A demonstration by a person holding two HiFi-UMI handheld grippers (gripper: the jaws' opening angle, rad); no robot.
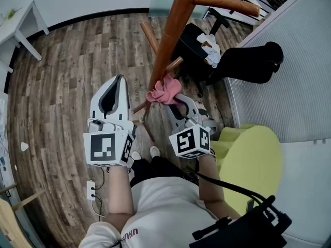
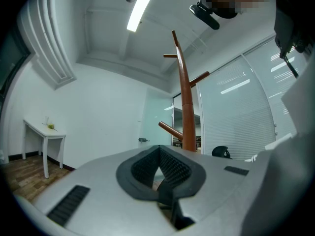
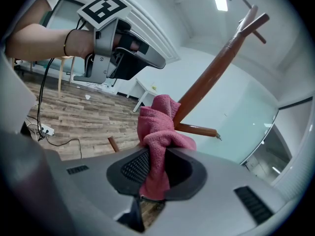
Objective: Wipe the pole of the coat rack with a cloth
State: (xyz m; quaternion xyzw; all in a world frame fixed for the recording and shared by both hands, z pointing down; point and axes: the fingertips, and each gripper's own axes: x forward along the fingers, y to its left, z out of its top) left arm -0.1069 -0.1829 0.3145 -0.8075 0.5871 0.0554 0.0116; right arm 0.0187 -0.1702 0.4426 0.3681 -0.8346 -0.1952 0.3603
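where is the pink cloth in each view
Head view: pink cloth at centre, against the coat rack pole.
Left gripper view: not in it.
Right gripper view: pink cloth at centre, clamped between the jaws.
Shared landmark: coat rack pole, in all three views.

Bright, even ceiling-strip light (image 2: 142, 6); strong fisheye curvature, dark corners.

The pole (image 1: 173, 30) of the coat rack is smooth, glossy reddish-brown wood. The cloth (image 3: 160, 127) is pink, nubby terry. The left gripper (image 2: 159, 156) and right gripper (image 3: 155, 156) have matt grey plastic shells, with black ribbed pads (image 2: 174, 167) lining the jaws. The floor (image 1: 67, 71) at 9 o'clock is matt wood-grain plank.
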